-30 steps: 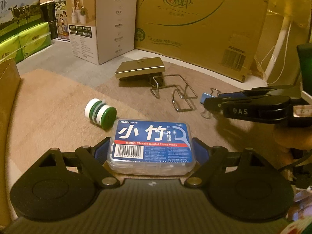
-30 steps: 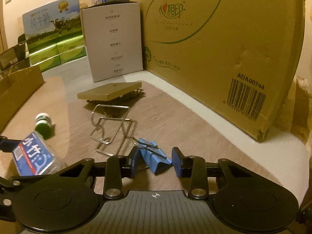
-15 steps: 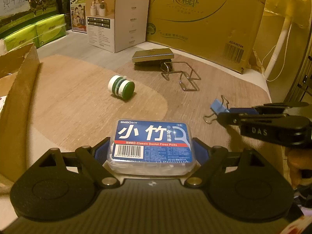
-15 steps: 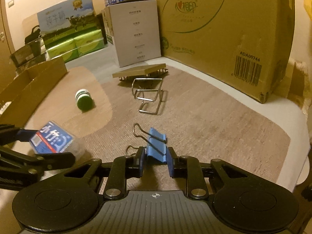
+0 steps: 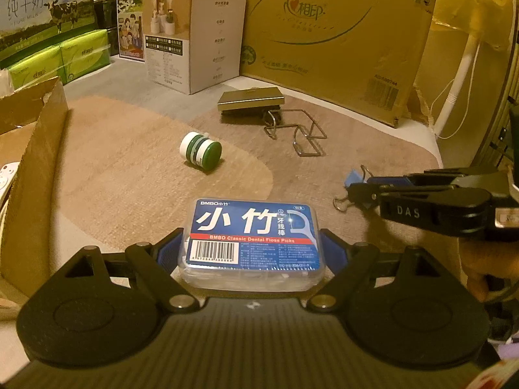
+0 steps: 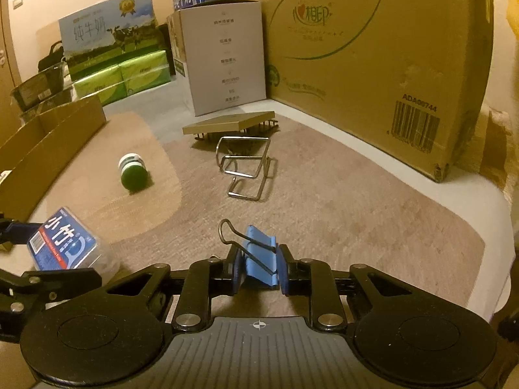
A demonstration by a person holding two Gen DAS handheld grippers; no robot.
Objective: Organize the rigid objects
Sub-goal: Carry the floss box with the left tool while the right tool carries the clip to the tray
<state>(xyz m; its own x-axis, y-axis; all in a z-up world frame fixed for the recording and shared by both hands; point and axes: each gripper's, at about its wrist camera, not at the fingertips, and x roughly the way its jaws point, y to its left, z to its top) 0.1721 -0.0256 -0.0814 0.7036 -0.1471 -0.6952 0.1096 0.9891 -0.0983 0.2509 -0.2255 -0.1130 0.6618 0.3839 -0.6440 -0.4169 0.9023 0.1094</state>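
Observation:
My left gripper (image 5: 253, 253) is shut on a blue-labelled clear box of dental floss picks (image 5: 253, 236) and holds it above the mat. My right gripper (image 6: 258, 270) is shut on a blue binder clip (image 6: 259, 259), also lifted off the mat; the clip shows in the left wrist view (image 5: 355, 178) at the tips of the right gripper (image 5: 360, 188). The floss box shows at the left of the right wrist view (image 6: 65, 243). A green and white small jar (image 5: 201, 152) lies on its side, and a wire holder (image 5: 298, 133) and a flat gold box (image 5: 249, 99) lie farther back.
An open cardboard box (image 5: 35, 149) stands at the left edge. A large cardboard carton (image 5: 340, 39), a white carton (image 5: 194, 35) and green tissue packs (image 5: 58, 55) line the back. A white fan pole (image 5: 454, 84) stands at the right.
Both grippers have pulled back and up from the mat. The right gripper closed on the binder clip and lifted it. The left gripper kept hold of the floss box.

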